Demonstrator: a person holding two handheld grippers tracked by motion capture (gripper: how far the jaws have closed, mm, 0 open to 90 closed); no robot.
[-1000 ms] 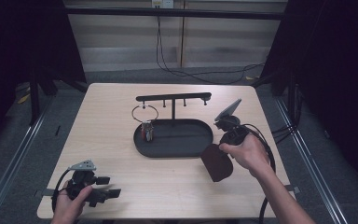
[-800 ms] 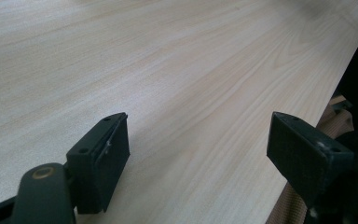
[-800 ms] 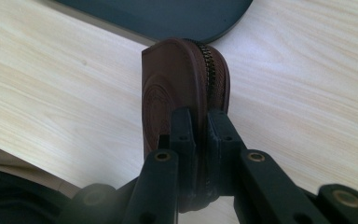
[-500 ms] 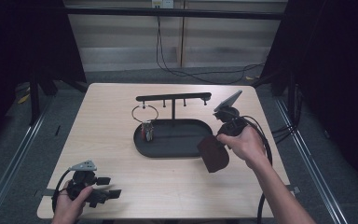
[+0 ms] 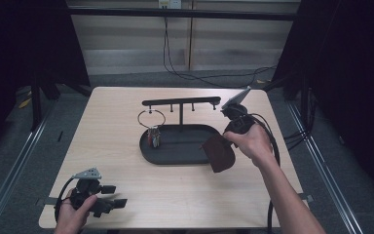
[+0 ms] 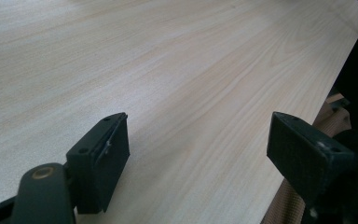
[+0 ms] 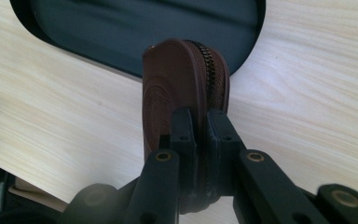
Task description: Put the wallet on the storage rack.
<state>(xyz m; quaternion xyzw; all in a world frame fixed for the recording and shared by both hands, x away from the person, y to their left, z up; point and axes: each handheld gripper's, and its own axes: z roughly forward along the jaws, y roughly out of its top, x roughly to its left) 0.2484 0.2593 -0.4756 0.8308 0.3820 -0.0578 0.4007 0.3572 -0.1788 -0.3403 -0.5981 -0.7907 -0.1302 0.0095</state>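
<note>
The table (image 5: pixel 126 146) is a pale wood top, and the person's forearms come in over its near edge. On the middle of it sits a dark oval tray (image 5: pixel 175 158) with a post rising from its far side and a crossbar (image 5: pixel 180 102) on top carrying small hooks. A wire ring (image 5: pixel 151 117) hangs from the bar's left end, with a bunch of keys (image 5: pixel 154 136) dangling from it down onto the left part of the tray.

The right hand (image 5: pixel 253 144) is over the tray's right end, holding the right gripper (image 7: pixel 198 126). Its jaws are pinched tight on a brown pouch (image 7: pixel 168 102), a rounded leather piece with a zip running along its edge. In the right gripper view the two pads press on the pouch from both sides near its lower half, and the pouch stands up on edge above the jaws. From the high view the pouch (image 5: pixel 218 152) hangs at the tray's right rim, partly over the tray and partly over bare table; I cannot tell whether it touches either.

The left hand (image 5: pixel 70 214) rests at the near left corner of the table, well apart from the tray. The left gripper (image 6: pixel 200 154) there has its jaws spread wide with only bare table top between them.
</note>
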